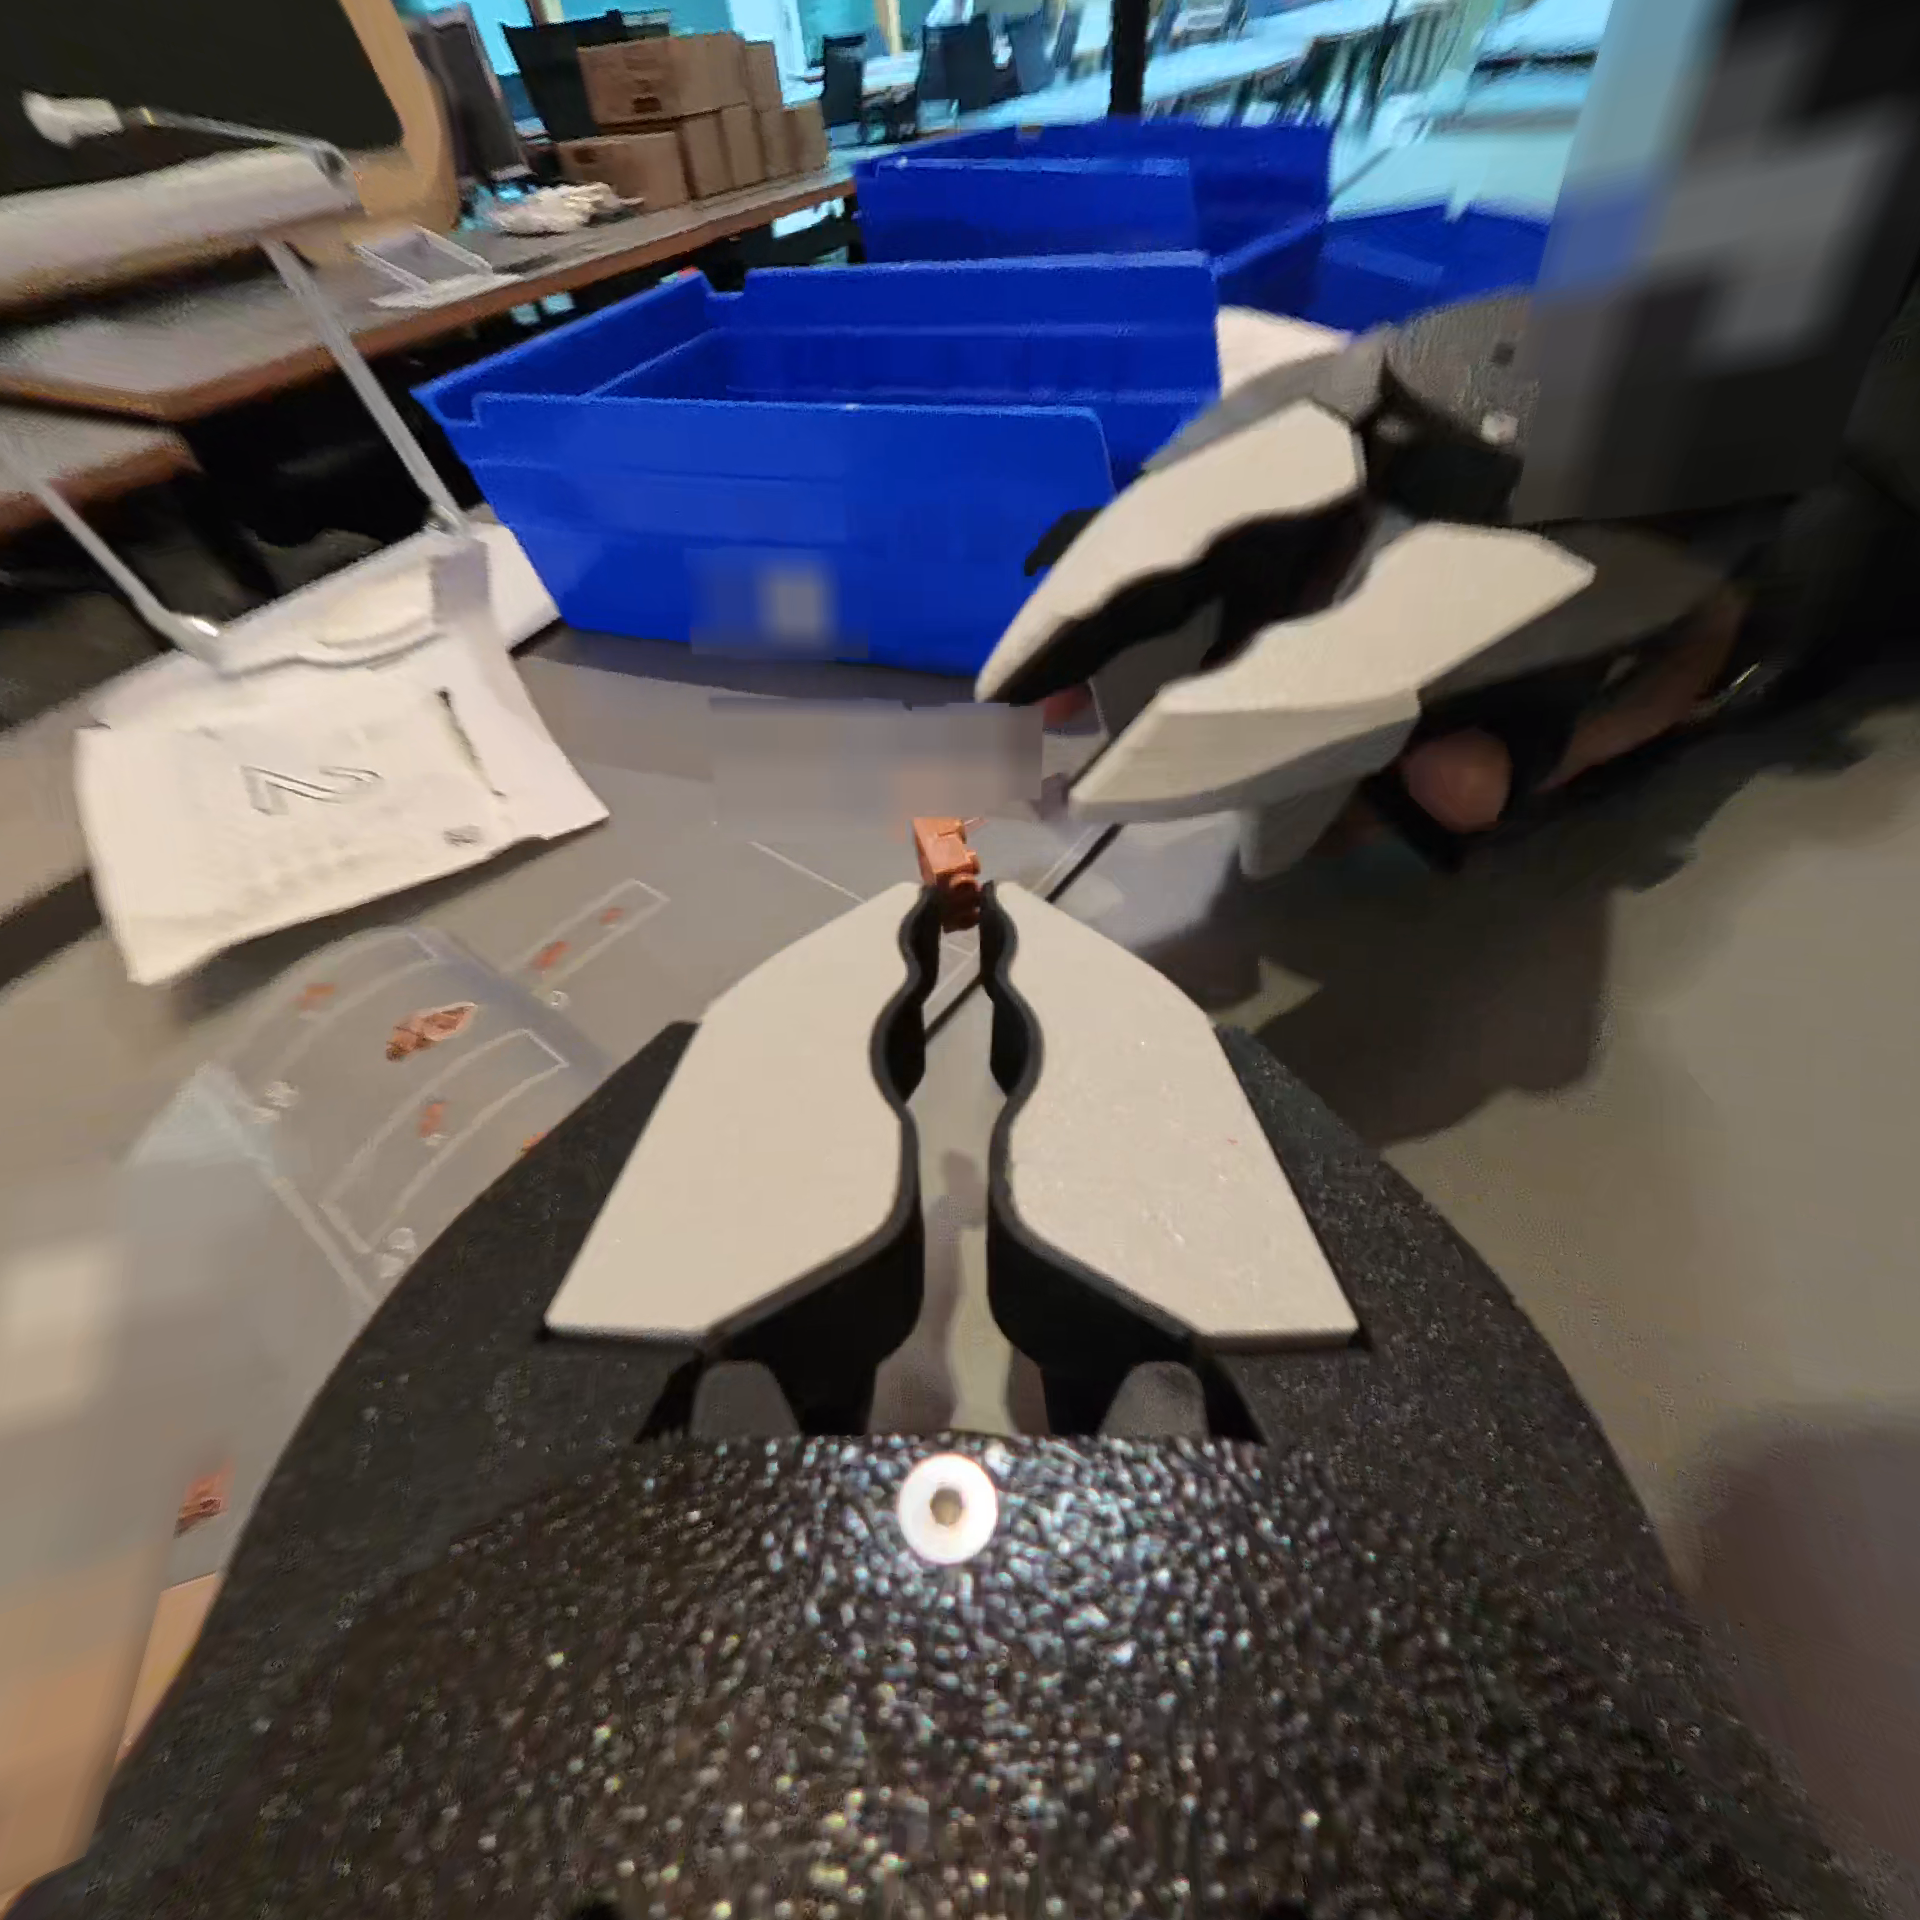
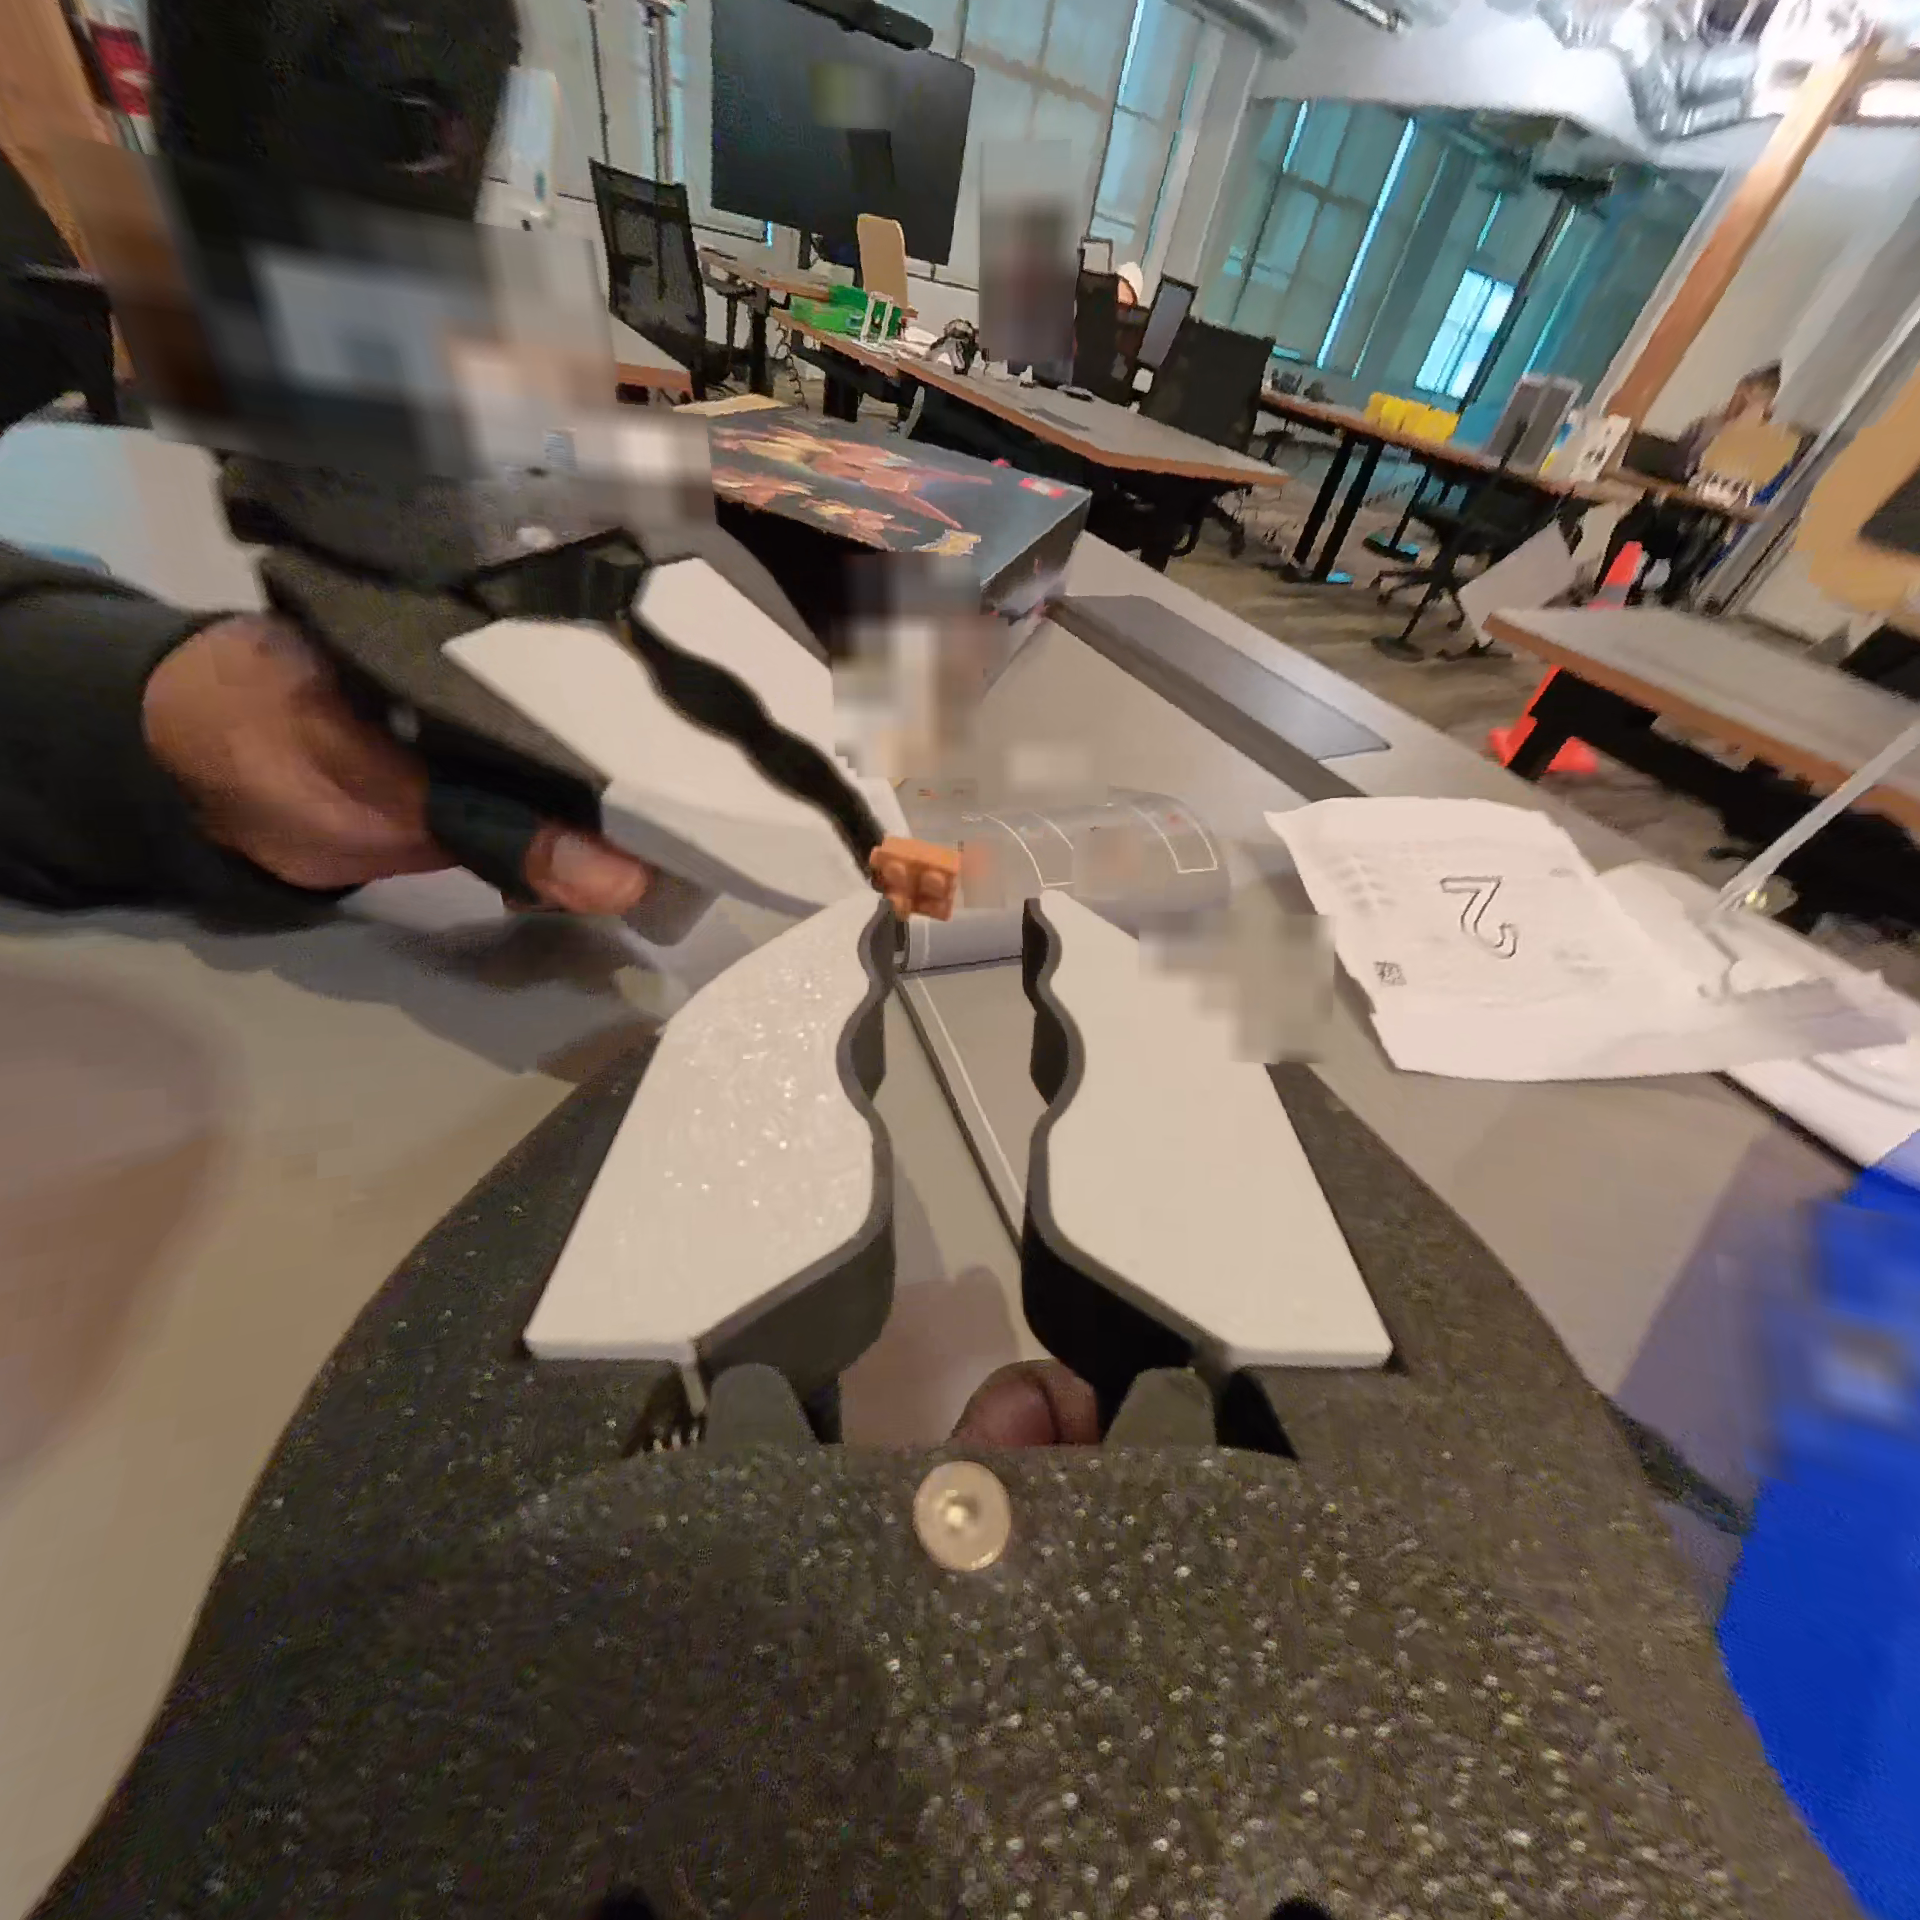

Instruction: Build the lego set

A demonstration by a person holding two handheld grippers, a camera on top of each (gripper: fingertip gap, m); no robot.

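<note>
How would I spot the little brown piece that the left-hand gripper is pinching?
Start at the big blue bin at the back of the grey table, then come forward to the left gripper. At its tips sits a small brown studded brick. Unlike the brown bits lying in the clear plastic bag, it is held off the table.

Grey table (image 1: pixel 1455 1195) bears blue bin (image 1: pixel 790 520), paper bag (image 1: pixel 312 821).

My two claws meet over the tabletop (image 1: pixel 1351 1195), before the bin (image 1: pixel 790 520).

From the bin: paper sheet (image 1: pixel 312 821) lies left, clear tray (image 1: pixel 343 1091) nearer me; my left claw (image 1: pixel 958 896) pinches a small brick (image 1: pixel 943 857), right claw (image 1: pixel 1049 727) just beside.
</note>
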